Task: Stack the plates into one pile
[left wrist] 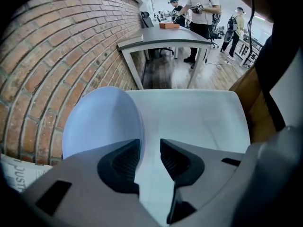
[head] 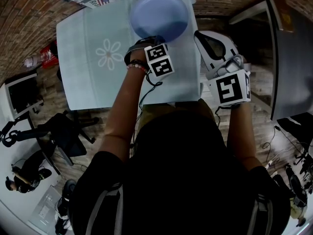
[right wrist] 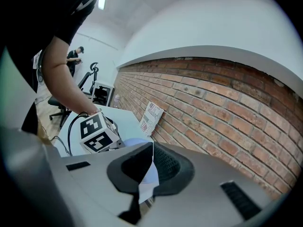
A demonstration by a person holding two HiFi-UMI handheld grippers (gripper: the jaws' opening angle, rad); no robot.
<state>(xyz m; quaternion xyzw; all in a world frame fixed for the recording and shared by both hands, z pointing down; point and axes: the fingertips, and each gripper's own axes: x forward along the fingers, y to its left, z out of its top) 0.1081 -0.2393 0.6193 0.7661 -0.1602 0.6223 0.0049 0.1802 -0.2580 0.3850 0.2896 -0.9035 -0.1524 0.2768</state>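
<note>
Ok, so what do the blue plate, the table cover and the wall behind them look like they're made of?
Blue plate: likely plastic or melamine; it is pale blue and smooth, with a soft even sheen and a thin rim.
Table cover: probably wipe-clean vinyl or cloth; it is pale mint and matte, lies flat and has a printed daisy.
Wall: bare red brick, rough, with pale mortar joints.

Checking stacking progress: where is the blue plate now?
Head view, top centre: the blue plate sits at the far edge of the table by the brick wall, just beyond the left tongs.
</note>
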